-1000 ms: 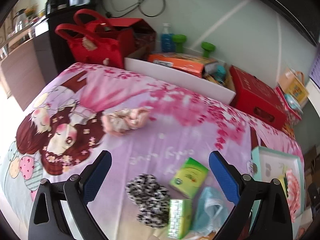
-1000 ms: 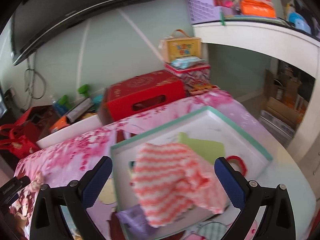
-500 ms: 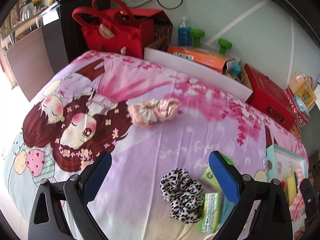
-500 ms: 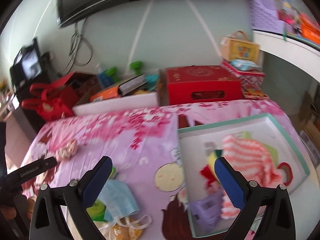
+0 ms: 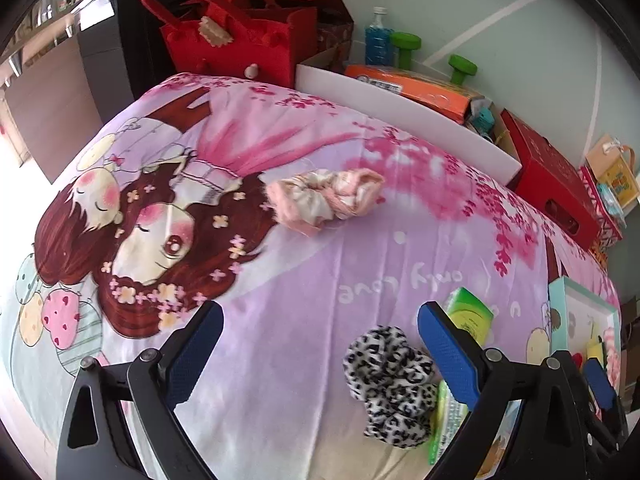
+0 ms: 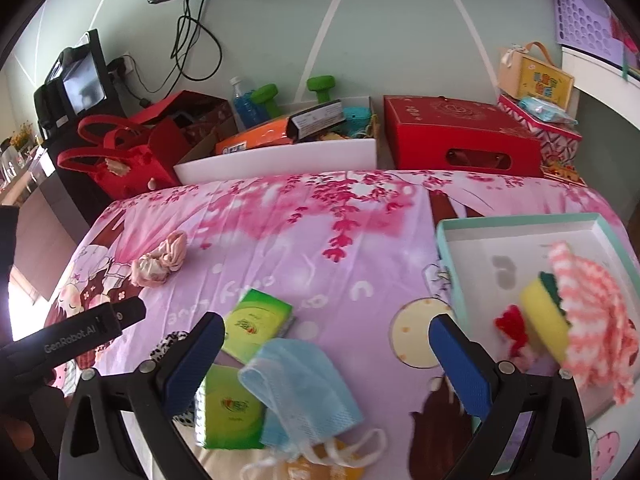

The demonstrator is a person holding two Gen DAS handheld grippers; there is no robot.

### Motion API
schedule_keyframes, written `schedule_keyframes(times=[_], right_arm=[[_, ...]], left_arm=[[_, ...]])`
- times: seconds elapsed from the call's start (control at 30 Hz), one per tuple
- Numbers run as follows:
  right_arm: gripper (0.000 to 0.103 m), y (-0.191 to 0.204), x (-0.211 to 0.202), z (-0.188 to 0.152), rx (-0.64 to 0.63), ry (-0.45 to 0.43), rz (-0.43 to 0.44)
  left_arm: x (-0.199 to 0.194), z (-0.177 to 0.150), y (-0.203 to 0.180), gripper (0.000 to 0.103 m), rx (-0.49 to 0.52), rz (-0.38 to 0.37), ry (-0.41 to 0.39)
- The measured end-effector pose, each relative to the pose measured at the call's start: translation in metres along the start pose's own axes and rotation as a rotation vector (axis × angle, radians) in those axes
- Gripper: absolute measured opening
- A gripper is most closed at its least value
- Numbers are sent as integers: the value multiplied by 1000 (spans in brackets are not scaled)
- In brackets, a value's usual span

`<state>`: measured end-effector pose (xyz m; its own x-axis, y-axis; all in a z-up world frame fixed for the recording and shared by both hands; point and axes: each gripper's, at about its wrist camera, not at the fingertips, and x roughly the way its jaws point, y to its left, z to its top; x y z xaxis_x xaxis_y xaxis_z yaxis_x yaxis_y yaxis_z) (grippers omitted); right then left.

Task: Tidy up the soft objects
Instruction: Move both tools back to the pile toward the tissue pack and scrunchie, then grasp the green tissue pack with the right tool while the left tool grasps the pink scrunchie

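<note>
Hovering spread and empty, left tongs (image 5: 320,344) and right tongs (image 6: 326,354), over the near edge of the bed (image 5: 304,264). Nearest, blue mask (image 6: 300,384) draped across green tissue packs (image 6: 256,326): risks snagging a strap or dragging a pack off that edge. Beside them, leopard scrunchie (image 5: 394,376), tight against a pack, so easy to pinch both. Right, tray (image 6: 516,224) already crowded with pink cloth (image 6: 592,320) and sponge (image 6: 544,308); low rim could catch. Farther out, pink scrunchie (image 5: 326,196) alone, with open room around. Beyond, white box (image 6: 280,160) bounding the far edge.
</note>
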<state>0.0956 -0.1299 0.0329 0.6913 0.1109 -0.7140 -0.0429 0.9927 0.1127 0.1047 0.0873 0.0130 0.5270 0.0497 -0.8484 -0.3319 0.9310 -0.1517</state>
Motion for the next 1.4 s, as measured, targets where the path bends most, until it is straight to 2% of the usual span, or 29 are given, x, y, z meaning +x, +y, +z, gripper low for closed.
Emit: schedule_keyframes(times=[0.17, 0.37, 0.43, 0.57, 0.77, 0.87, 1.03, 1.13, 1.17, 1.27, 1.33, 1.37, 1.4], right_arm=[[103, 17, 5, 5, 16, -10, 38], [103, 43, 16, 7, -5, -14, 42], [102, 48, 22, 8, 2, -4, 49], [93, 56, 33, 8, -10, 15, 28], [86, 64, 55, 4, -10, 70, 24], [85, 67, 63, 2, -16, 89, -6], [77, 63, 72, -1, -1, 121, -24], [73, 61, 78, -3, 1, 141, -35], [69, 61, 80, -4, 3, 150, -34], [64, 62, 83, -6, 1, 162, -31], [60, 64, 84, -6, -13, 164, -40], [60, 65, 85, -6, -19, 167, -43], [59, 66, 85, -7, -22, 167, -44]], left_arm=[[-2, 8, 21, 98, -28, 43, -23], [-3, 25, 40, 98, -18, 109, -70], [2, 30, 44, 98, -19, 99, -68], [17, 36, 48, 98, -23, 60, -41], [36, 43, 51, 98, -47, 20, -24], [42, 49, 53, 98, -67, -23, -36], [55, 58, 54, 98, -116, -115, -32], [64, 59, 49, 97, -99, -107, -30], [66, 58, 48, 96, -97, -106, -27], [73, 58, 46, 80, -107, -124, -23], [77, 58, 46, 62, -111, -126, -26], [79, 57, 45, 57, -113, -123, -27], [82, 57, 45, 48, -117, -124, -27]])
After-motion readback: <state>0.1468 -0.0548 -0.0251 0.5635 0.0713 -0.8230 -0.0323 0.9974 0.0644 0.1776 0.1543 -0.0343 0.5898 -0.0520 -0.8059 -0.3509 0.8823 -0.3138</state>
